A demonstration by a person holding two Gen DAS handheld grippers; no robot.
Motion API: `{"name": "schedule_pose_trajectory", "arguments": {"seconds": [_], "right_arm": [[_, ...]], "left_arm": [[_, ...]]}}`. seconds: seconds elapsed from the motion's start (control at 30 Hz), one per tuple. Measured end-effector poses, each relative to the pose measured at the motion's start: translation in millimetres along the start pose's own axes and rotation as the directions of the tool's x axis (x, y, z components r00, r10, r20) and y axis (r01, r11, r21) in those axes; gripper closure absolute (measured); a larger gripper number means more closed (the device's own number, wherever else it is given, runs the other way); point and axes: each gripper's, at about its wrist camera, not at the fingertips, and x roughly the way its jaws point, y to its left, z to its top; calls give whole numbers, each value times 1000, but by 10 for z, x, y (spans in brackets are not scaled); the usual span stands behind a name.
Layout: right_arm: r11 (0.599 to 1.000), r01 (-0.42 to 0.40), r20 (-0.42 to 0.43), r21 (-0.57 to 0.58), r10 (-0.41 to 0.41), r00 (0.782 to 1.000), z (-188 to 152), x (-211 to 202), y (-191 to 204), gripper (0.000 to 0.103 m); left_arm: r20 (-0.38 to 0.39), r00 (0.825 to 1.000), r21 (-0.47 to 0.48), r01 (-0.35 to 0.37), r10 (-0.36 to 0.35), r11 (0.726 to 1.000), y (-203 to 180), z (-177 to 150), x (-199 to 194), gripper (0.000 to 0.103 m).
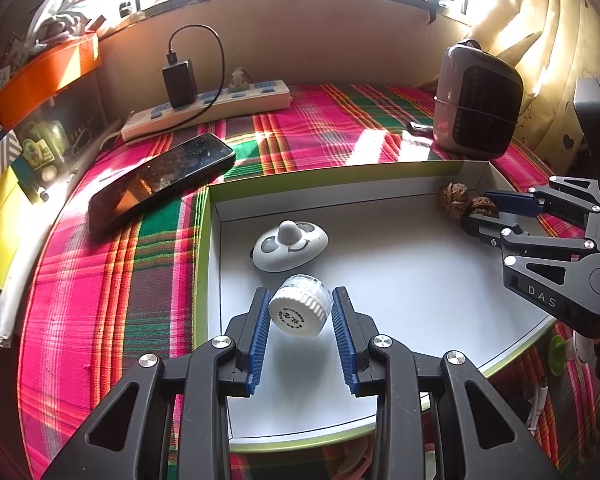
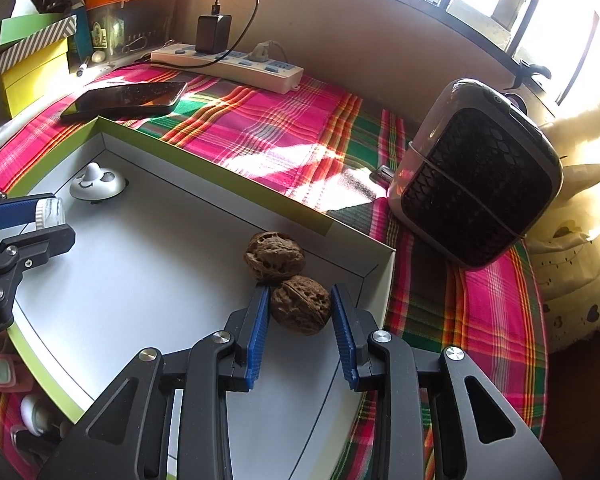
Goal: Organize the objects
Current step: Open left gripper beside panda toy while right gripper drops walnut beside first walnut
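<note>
The left tool [image 1: 300,312] grips a small white-capped jar [image 1: 300,308] just above the floor of the green-rimmed box [image 1: 204,240], near the smiley gadget [image 1: 290,245]. The right tool [image 2: 300,310] is clamped on one walnut [image 2: 301,305], which touches a second walnut [image 2: 274,256] in the box's far corner. Both look to be mid-placement. Next, each tool needs to part its pads and draw back without nudging the neighbours.
</note>
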Motion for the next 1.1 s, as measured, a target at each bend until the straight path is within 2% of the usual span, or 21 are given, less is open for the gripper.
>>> {"name": "schedule_pose_trajectory", "arguments": {"seconds": [0.23, 0.67, 0.83, 1.1], "right_arm": [[1000, 2, 0, 1, -2, 1000, 4, 0, 1, 70], [1000, -11, 9, -1, 11, 1000, 17, -30, 12, 62], [1000, -10, 20, -2, 10, 1000, 21, -75, 26, 52], [1000, -6, 33, 14, 6, 999, 0, -171, 2, 51]], "left_arm": [[0, 1000, 3, -1, 1, 1000, 1, -1, 3, 73], [-1, 1000, 8, 4, -4, 1000, 1, -6, -8, 68], [-3, 1000, 5, 9, -9, 1000, -1, -11, -14, 66], [4, 1000, 4, 3, -3, 1000, -11, -29, -94, 63]]}}
